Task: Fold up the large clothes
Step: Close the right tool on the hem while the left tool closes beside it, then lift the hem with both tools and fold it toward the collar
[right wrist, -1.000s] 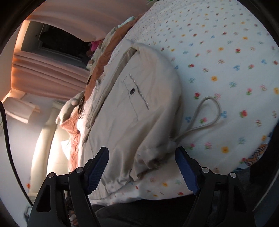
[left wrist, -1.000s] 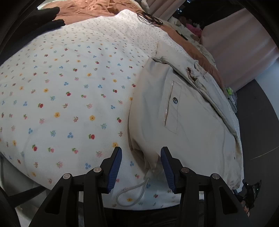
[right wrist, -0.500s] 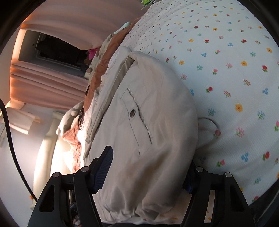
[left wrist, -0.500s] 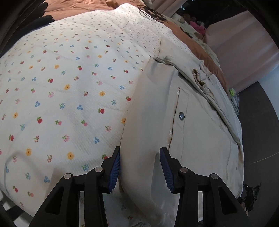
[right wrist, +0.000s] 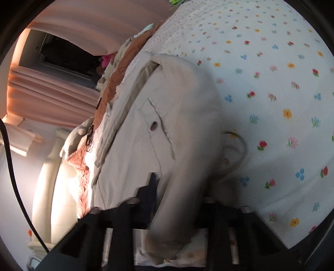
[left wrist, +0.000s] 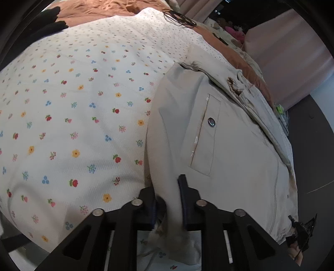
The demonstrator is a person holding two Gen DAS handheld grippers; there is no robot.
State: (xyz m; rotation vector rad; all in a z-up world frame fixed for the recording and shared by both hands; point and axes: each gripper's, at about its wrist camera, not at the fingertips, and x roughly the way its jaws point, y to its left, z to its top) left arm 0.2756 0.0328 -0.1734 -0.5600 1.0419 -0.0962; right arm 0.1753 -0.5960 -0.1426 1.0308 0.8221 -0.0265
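Left claw (left wrist: 168, 200) pinched tight on the edge of the tan coat (left wrist: 229, 146), at the bottom middle of the left view. Coat spread over the right half of that view, lying on the flowery bedspread (left wrist: 73, 114). Pocket with a round snap button (left wrist: 211, 122) in the middle right. Brown blanket (left wrist: 100, 9) along the top.

Right claw (right wrist: 177, 200) clamped on a thick fold of the same coat (right wrist: 167, 114), bottom middle of the right view. Only one dark finger (right wrist: 151, 187) showing, other one hidden behind cloth. White cord loop (right wrist: 240, 150) just right of the coat, on the bedspread (right wrist: 281, 93). Pink curtains (right wrist: 52, 93) at the upper left.
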